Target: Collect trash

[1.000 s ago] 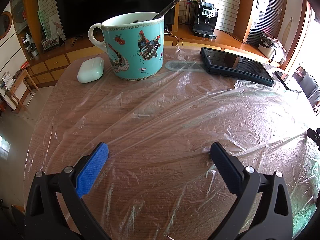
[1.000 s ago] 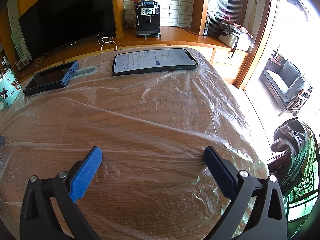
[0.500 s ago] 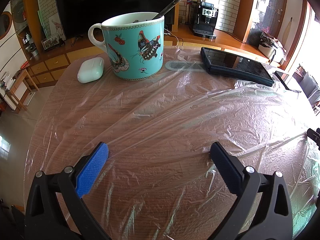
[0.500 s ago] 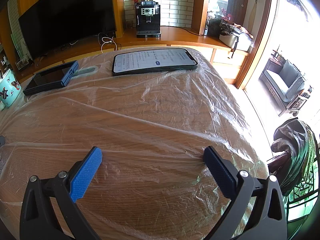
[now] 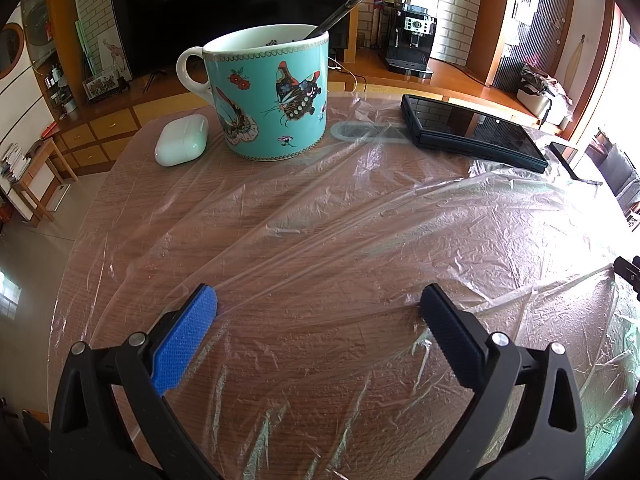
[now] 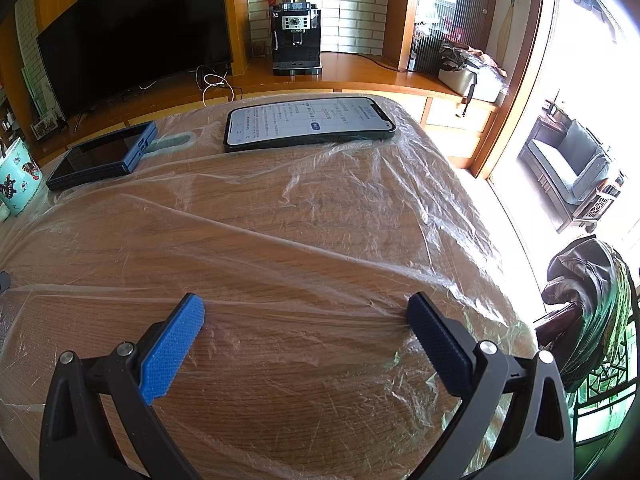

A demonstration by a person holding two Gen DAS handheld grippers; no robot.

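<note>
Presently both hand-held grippers, left [image 5: 318,312] and right [image 6: 306,314], gape wide, film [image 5: 360,220] spread flat beneath and ahead

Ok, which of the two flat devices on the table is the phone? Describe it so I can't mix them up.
Start at the black coffee machine on the wooden counter behind the table. Directly in front of it, at the table's far edge, lies the phone on the plastic film. Unlike the blue-cased device to its left, whose screen is dark, the phone's screen is lit white with text.
</note>
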